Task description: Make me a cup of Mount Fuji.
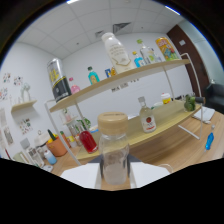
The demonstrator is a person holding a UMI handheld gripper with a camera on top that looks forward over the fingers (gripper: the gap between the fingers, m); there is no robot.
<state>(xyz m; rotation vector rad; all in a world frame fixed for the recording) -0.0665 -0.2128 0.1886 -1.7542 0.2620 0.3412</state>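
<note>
A clear bottle (114, 152) with a tan round cap stands upright right in the middle between my fingers, close to the camera. Grey finger pads (99, 163) press against both of its sides, so my gripper (115, 165) is shut on it. The bottle's base and the lower parts of the fingers are hidden. Behind it runs a wooden two-level shelf (165, 122) carrying other bottles.
On the lower shelf stand a small red-labelled bottle (146, 118), a red-filled bottle (88, 141) and an orange pot (57, 146). The upper shelf holds a tall white bottle (116, 50), a blue bottle (93, 76) and a snack bag (167, 48). A blue item (209, 140) lies on the table beyond the shelf's end.
</note>
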